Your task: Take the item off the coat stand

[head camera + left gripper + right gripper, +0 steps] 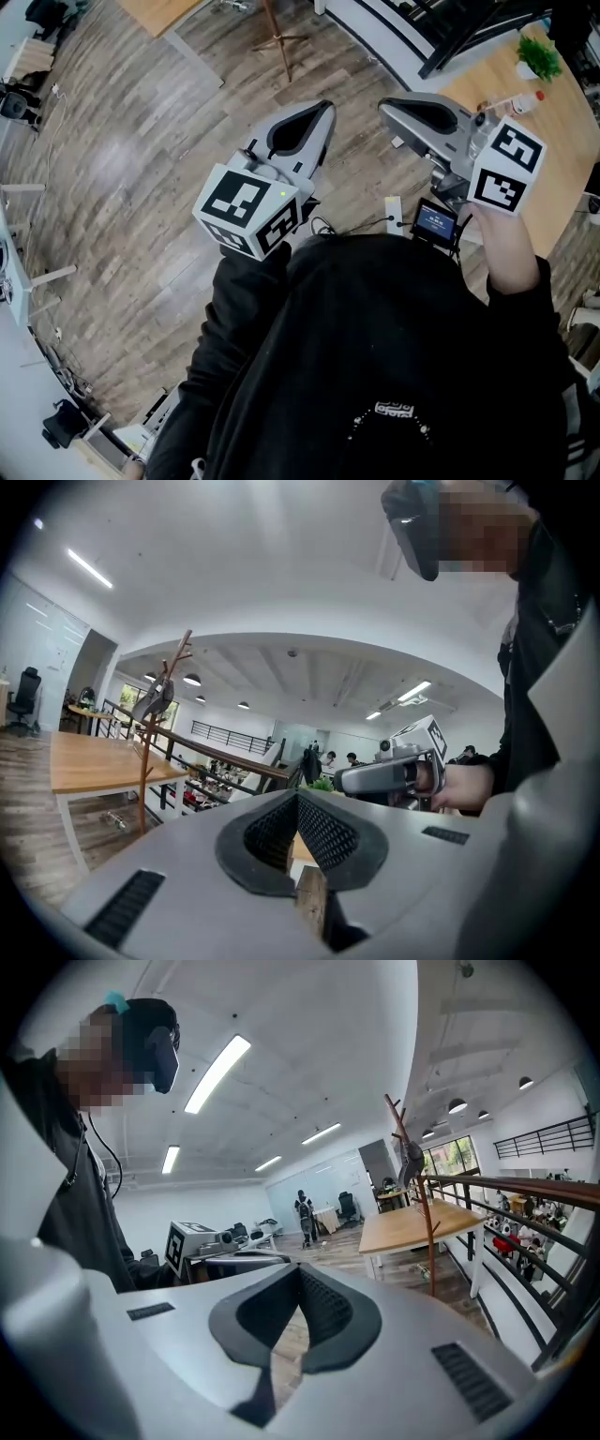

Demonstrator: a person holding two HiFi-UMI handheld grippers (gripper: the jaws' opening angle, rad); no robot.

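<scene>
Grey item [155,702] hangs high on the wooden coat stand [143,780]. Left gripper [297,799] and right gripper [300,1274] have jaws pressed together, holding nothing

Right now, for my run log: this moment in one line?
left gripper: shut, empty | right gripper: shut, empty | coat stand: unreached | item: hanging on stand

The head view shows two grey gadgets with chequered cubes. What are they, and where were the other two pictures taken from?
A person holds a left gripper and a right gripper, hand tools with two fingers each. The head view looks down from the person's head at the floor. The other two come from a camera on each gripper, looking along its fingers. Both grippers are shut and empty. Ahead stands the coat stand with a grey item hanging on it.
</scene>
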